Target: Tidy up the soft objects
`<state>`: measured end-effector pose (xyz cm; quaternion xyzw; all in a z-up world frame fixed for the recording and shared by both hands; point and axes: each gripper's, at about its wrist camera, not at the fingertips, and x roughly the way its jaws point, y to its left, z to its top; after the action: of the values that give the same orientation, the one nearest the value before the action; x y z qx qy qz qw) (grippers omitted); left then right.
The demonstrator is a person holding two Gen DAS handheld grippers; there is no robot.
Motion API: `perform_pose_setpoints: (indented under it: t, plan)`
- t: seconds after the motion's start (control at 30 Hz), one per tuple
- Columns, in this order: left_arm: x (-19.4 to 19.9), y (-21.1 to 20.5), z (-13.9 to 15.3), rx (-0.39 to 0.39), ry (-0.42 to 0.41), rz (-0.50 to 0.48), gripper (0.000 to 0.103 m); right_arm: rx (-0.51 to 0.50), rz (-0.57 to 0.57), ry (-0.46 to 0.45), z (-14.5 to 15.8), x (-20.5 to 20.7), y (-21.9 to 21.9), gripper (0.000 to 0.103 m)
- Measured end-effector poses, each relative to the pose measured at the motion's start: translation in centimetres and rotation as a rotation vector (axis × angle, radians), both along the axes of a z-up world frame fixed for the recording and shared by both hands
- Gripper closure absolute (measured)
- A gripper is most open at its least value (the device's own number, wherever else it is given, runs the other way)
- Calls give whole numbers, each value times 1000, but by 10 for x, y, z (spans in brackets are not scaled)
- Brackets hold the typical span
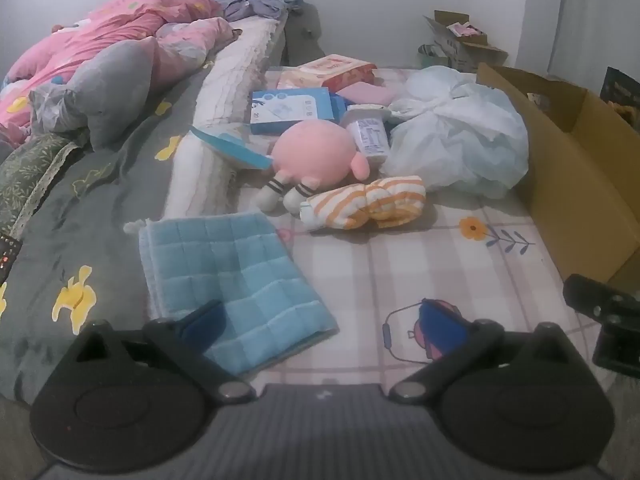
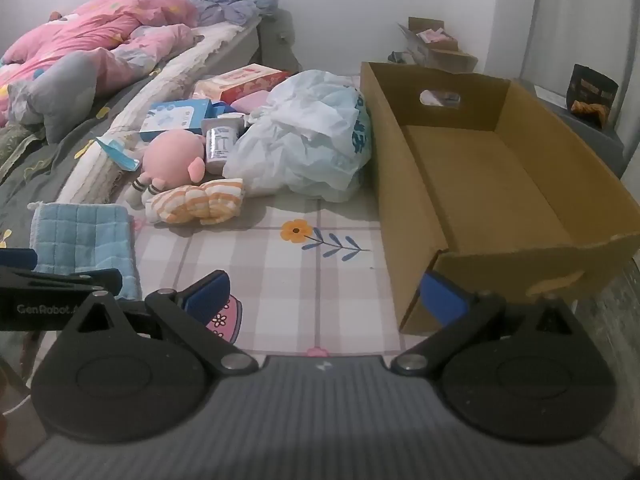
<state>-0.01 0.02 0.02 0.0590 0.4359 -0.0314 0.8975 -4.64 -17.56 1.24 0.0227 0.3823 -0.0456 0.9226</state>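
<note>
Left wrist view: left gripper (image 1: 324,326) with jaws spread wide and nothing between them, its blue pads (image 1: 206,318) hanging above the near edge of a folded blue quilted towel (image 1: 230,276) and the checked bedsheet (image 1: 420,264) beside it. Beyond the towel, a pink plush doll (image 1: 316,156) with striped socks, lying on its side; just beside its legs, touching or nearly so, an orange-and-white striped soft bundle (image 1: 368,202). Behind the doll, a blue-and-white carton (image 1: 290,110), a small white labelled pack (image 1: 368,138), a pink flat item (image 1: 366,94) and a red-and-cream box (image 1: 332,72). To the right, a crumpled white plastic bag (image 1: 460,136), resting against the wall of an open cardboard box (image 1: 560,160). On the left, a grey pillow (image 1: 104,92) and a pink quilt (image 1: 104,36) on a grey bedspread (image 1: 80,216). At the right edge, part of the right gripper (image 1: 608,320). Right wrist view: right gripper (image 2: 324,294), jaws likewise fully apart and holding nothing, one pad (image 2: 444,296) in front of the near corner of the cardboard box (image 2: 408,184), whose interior is bare. Plastic bag (image 2: 308,140) touching the box's left wall. Plush doll (image 2: 174,156) and striped bundle (image 2: 196,202) left of the bag; towel (image 2: 86,236) nearer, at far left, with part of the left gripper (image 2: 60,280) over its near edge. A small carton (image 2: 436,46) against the far wall.
</note>
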Motion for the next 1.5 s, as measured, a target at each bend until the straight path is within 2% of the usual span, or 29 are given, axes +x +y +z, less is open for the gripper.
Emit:
perform_pose_setpoints:
  t: [0.5, 1.5]
  plan:
    - [3, -2, -6, -3, 35, -6, 0, -7, -4, 12, -3, 2, -1, 1]
    - [4, -1, -6, 2, 31, -5, 0, -12, -5, 24, -4, 5, -3, 1]
